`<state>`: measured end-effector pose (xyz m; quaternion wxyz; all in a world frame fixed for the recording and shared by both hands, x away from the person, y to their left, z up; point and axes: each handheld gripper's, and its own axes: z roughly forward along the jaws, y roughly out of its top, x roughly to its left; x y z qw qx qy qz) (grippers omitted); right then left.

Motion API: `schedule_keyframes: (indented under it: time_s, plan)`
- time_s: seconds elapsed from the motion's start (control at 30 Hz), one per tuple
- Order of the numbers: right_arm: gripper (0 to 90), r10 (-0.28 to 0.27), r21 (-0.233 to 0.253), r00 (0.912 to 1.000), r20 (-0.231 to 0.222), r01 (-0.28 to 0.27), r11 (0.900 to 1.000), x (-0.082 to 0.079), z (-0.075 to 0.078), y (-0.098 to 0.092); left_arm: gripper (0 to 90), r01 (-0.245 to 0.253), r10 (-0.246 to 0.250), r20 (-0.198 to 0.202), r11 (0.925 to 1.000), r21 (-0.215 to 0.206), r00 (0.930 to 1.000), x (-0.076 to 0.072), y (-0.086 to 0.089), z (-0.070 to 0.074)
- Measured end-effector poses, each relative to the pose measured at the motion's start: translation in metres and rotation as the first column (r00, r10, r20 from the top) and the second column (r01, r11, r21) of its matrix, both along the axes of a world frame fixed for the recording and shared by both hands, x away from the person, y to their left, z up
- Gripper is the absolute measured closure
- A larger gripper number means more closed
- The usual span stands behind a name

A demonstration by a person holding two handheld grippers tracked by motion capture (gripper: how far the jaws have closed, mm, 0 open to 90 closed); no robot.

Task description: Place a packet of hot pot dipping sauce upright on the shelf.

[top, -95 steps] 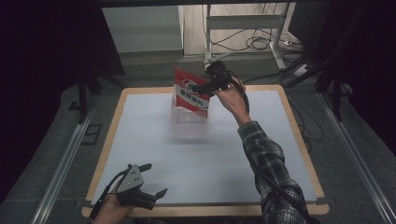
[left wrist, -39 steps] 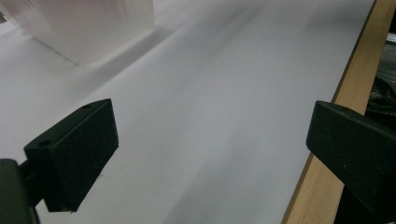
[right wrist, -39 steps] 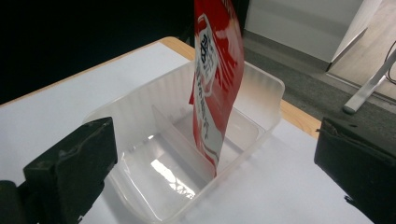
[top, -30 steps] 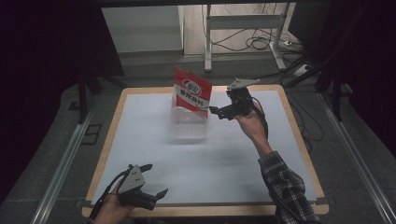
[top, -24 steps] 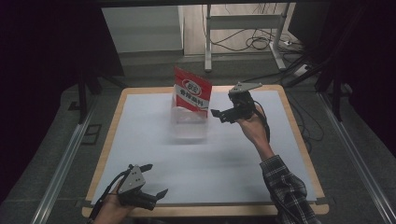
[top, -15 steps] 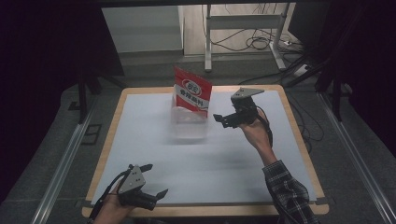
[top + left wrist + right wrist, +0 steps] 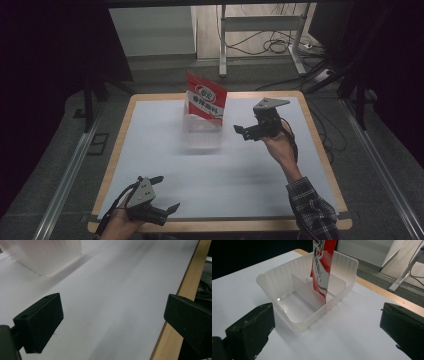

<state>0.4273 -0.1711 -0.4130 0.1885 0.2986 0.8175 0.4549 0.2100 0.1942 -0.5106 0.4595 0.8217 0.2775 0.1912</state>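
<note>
the red packet [image 7: 322, 267] stands upright in the clear bin's [image 7: 287, 325] far compartment; it looks light and crinkly, best pinched at its top edge. both the right gripper [image 7: 250, 131] and left gripper [image 7: 160, 192] have jaws apart, empty.

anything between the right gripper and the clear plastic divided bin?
Nothing: bare white table surface separates the open right gripper from the clear plastic divided bin, seen in the right gripper view.
</note>
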Motion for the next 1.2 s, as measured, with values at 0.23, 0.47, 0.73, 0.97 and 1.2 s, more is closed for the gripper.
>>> schedule_keyframes:
  time_s: [0.23, 0.47, 0.73, 0.97, 1.2]
  plan:
    - [0.0, -0.015, -0.005, 0.9999, -0.001, 0.015, 1.0, -0.006, -0.003, -0.004, 2.3, 0.0, 0.0, -0.001, 1.0, -0.006, 1.0, 0.0, 0.0, 0.0]
    - [0.0, -0.046, -0.009, 0.9989, -0.009, 0.046, 0.999, -0.008, -0.009, -0.009, 2.3, 0.004, -0.004, 0.0, 1.0, -0.003, 1.0, 0.0, 0.0, 0.0]
    - [0.0, -0.066, -0.02, 0.9977, -0.017, 0.066, 0.998, -0.012, -0.018, -0.014, 2.3, 0.007, -0.007, 0.0, 1.0, 0.0, 1.0, -0.001, -0.001, 0.0]
    - [0.1, -0.068, -0.027, 0.9976, -0.014, 0.067, 0.997, -0.018, -0.019, -0.015, 2.3, 0.006, -0.006, 0.0, 1.0, -0.001, 1.0, -0.001, -0.001, 0.0]
    - [0.1, -0.075, -0.05, 0.9972, -0.002, 0.075, 0.996, -0.031, -0.019, -0.026, 2.3, 0.005, -0.005, 0.0, 1.0, 0.001, 1.0, -0.001, -0.001, 0.0]
